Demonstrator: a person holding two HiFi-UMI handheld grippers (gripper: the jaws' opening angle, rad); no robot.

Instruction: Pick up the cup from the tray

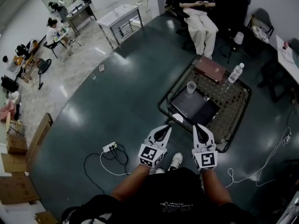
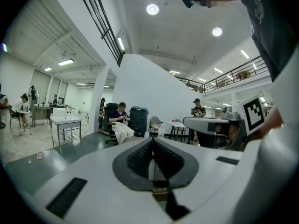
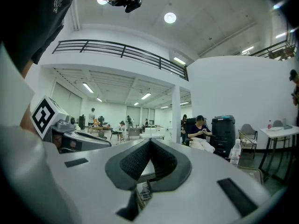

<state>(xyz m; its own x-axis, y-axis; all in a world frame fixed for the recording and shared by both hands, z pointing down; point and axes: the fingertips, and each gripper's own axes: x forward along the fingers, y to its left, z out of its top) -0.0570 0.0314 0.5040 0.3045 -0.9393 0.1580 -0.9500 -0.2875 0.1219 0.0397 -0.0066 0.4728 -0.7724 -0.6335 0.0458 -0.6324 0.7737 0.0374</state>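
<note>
A clear plastic cup (image 1: 191, 87) stands upright at the far edge of a dark tray (image 1: 186, 102) on a low mesh-topped table (image 1: 233, 107). Both grippers are held close to the person's body, at the table's near edge and well short of the cup. The left gripper (image 1: 167, 127) points toward the tray's near left corner, with its jaws shut and nothing between them (image 2: 153, 141). Beside it, the right gripper (image 1: 196, 126) is also shut and empty (image 3: 150, 142). Each gripper view looks level across the room, over the table.
On the table are a water bottle (image 1: 235, 73), a brown book (image 1: 210, 68) and a white object (image 1: 177, 118) by the near rim. A power strip (image 1: 110, 147) with cables lies on the floor to the left. A seated person (image 1: 202, 22) is beyond the table.
</note>
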